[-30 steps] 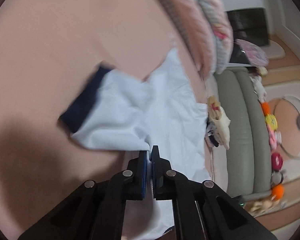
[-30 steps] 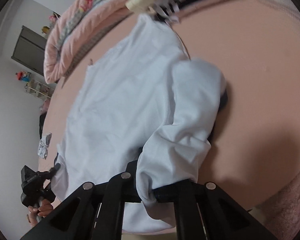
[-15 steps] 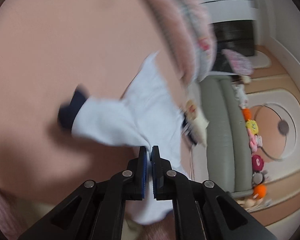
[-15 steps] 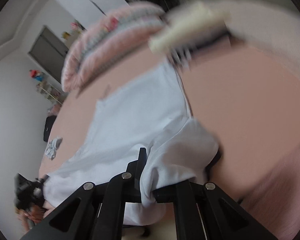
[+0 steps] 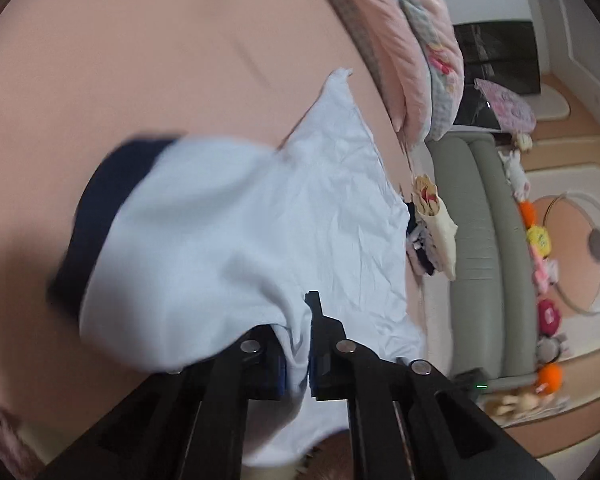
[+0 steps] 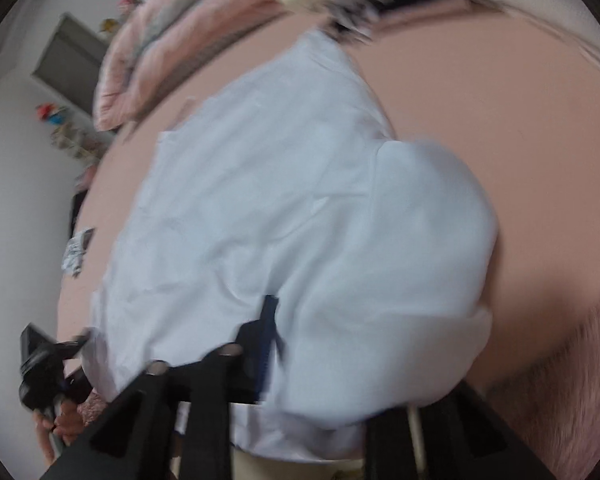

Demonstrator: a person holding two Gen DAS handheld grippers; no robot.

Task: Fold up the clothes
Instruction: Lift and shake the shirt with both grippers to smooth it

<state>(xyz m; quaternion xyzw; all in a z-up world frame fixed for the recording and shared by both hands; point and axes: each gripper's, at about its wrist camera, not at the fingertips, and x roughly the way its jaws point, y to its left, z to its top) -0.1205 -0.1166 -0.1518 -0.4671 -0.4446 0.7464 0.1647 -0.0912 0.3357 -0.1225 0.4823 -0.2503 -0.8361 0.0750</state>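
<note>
A white shirt [image 5: 340,208] lies spread on the peach bed sheet [image 5: 140,60]. Its sleeve with a navy cuff [image 5: 100,208] is lifted and billows to the left. My left gripper [image 5: 298,344] has a fold of this shirt between its blue pads, and its jaws are closing on it. In the right wrist view the shirt [image 6: 260,184] drapes over my right gripper [image 6: 300,328] and hides its right finger. Those jaws are opening with cloth still between them. The left gripper [image 6: 44,356] shows at the lower left, held in a hand [image 6: 60,420].
A rolled pink quilt [image 5: 420,40] lies along the bed's far side. A pile of other clothes [image 5: 432,224] sits at the bed's edge. Beyond it stands a grey sofa [image 5: 484,260] with several soft toys [image 5: 540,240] on the floor.
Both grippers swung with the shirt. The sleeve with the navy cuff has come nearer to the left camera and puffed up. In the right view the cloth billows wider over the fingers.
</note>
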